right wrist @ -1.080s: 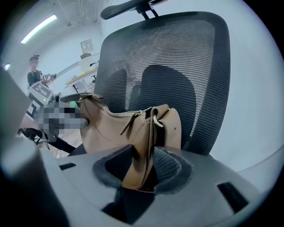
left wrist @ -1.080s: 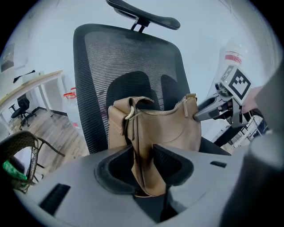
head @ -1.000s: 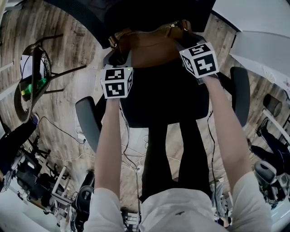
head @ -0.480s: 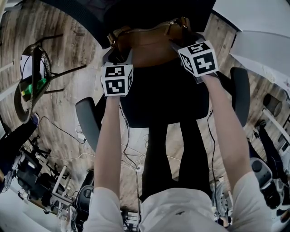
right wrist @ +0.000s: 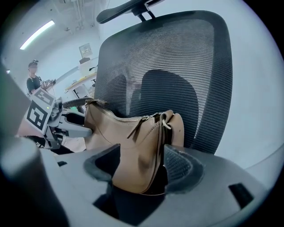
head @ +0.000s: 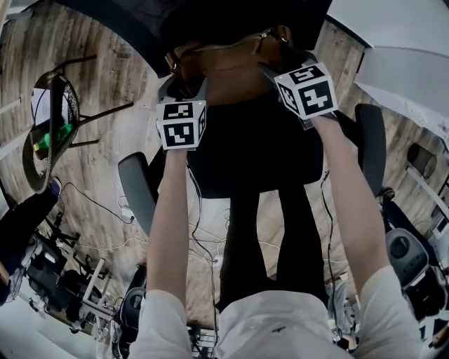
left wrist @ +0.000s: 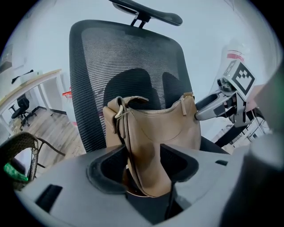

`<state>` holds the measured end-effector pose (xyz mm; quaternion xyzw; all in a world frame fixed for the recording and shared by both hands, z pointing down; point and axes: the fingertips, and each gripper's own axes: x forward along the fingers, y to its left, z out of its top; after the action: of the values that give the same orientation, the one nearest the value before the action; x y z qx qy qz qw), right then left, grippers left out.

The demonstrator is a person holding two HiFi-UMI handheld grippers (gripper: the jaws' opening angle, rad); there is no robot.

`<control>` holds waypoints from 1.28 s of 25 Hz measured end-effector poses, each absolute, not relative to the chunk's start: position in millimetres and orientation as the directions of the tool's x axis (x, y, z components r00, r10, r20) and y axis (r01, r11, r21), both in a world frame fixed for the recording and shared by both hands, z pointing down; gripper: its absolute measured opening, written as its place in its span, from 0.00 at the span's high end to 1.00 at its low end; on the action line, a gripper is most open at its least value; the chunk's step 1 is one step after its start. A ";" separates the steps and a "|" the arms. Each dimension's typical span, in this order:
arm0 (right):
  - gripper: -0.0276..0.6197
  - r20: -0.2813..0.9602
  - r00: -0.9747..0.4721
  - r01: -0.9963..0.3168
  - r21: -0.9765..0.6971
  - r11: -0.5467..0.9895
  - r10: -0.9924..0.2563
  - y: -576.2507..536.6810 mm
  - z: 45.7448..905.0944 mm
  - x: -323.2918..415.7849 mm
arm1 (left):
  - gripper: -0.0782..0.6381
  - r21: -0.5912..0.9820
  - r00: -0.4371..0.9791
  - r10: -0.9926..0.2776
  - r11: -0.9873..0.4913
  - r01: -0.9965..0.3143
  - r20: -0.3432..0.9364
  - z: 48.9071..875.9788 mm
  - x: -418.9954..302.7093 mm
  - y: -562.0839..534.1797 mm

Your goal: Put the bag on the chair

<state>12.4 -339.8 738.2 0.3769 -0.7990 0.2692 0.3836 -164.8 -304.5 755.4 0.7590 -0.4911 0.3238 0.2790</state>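
One wood-plank floor [head: 91, 175] filled the room in the head view, strewn with thin cables [head: 105, 210], with a white desk [head: 400, 42] at the upper right and a round-framed side chair [head: 49, 133] at the left. On it stood the black office chair [head: 252, 154], its mesh backrest [left wrist: 128, 57] rising behind the seat, its headrest [left wrist: 151, 13] above and an armrest [head: 137, 189] on either side. The tan bag [head: 231, 70] sat upright on the seat, leaning against the backrest, zip uppermost. The left gripper [head: 196, 91] was at one end of the bag and the right gripper [head: 270, 71] at the other, both angled down at it. Each gripper's jaws had just been opening and stood released: an end of the bag lay between each pair, with a gap showing beside the leather rather than a squeeze. A person [right wrist: 33, 80] stood far back in the right gripper view, too small to make out. The bag's bottom edge was hidden behind the grippers' own bodies in both gripper views, so its contact with the seat could not be seen there. In the head view the seat blended into the wearer's dark trousers, the chair's base was covered, and the marker cubes hid most of the fingers.
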 end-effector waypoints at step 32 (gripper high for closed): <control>0.43 0.758 -0.462 -0.799 -0.129 0.588 -0.460 -273.7 628.5 -16.3 | 0.56 0.130 0.377 -0.610 -0.409 -0.903 0.697 644.9 -154.9 -244.4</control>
<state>-16.3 -273.7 628.5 0.3839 -0.8198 0.2423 0.3490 -154.9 -244.4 644.9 0.7892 -0.4792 0.2861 0.2562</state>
